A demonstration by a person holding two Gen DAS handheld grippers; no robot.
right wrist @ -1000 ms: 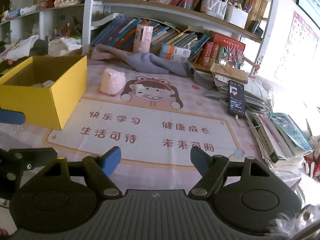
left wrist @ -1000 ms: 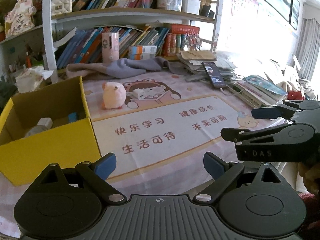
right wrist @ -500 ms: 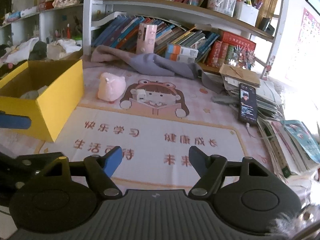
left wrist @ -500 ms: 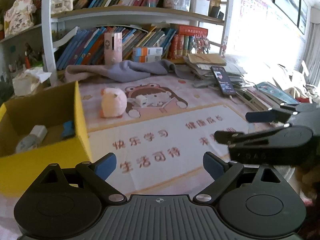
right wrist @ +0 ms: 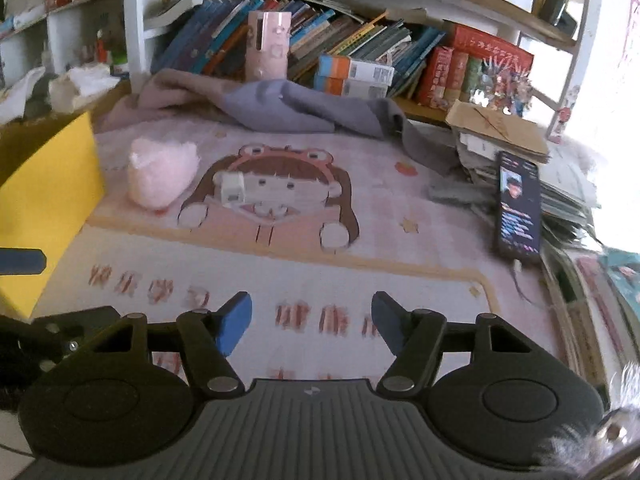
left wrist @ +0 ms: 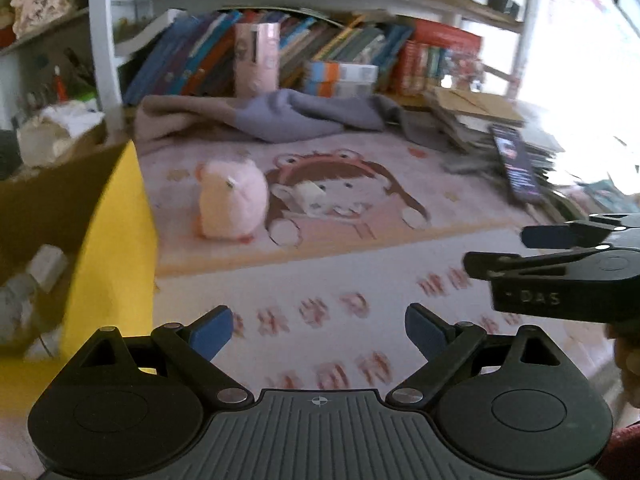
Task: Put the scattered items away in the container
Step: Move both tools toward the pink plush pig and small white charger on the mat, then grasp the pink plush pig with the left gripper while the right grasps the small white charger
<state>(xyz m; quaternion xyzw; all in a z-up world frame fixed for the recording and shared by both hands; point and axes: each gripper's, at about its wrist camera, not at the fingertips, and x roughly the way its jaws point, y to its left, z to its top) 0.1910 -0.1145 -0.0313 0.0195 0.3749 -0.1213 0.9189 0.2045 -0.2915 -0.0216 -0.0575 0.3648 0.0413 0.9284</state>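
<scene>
A bookshelf crowded with leaning books runs along the far side of the counter, which is covered by a pink printed mat (right wrist: pixel 304 272) showing a cartoon girl and rows of red characters. A grey cloth (right wrist: pixel 296 110) lies crumpled at the far edge of the mat, and a phone (right wrist: pixel 518 204) rests on a stack of papers at the right.

Change since one second ago: both views have closed in on the far half of the mat. The pink plush toy (left wrist: pixel 232 204) and the small white box (right wrist: pixel 233 187) now appear larger and nearer the centre of each view. The yellow box (left wrist: pixel 116 248), the container, has slid toward the left edge of both views. In the left wrist view a white item and a pale bottle are visible inside it.

Tongs state:
- Left tongs (left wrist: pixel 319 330): jaws wide apart, nothing between them.
- Right tongs (right wrist: pixel 311 322): jaws closing, narrower than a second ago, nothing between them.

Task items: the plush toy stands on the mat just right of the yellow box. The white box lies on the cartoon girl's face, just right of the toy. Both remain outside the container.

Assessment: both tongs are approaching the remaining items. The narrowing right jaws probably pre-size for the small white box; the wide left jaws suit the plush toy.
</scene>
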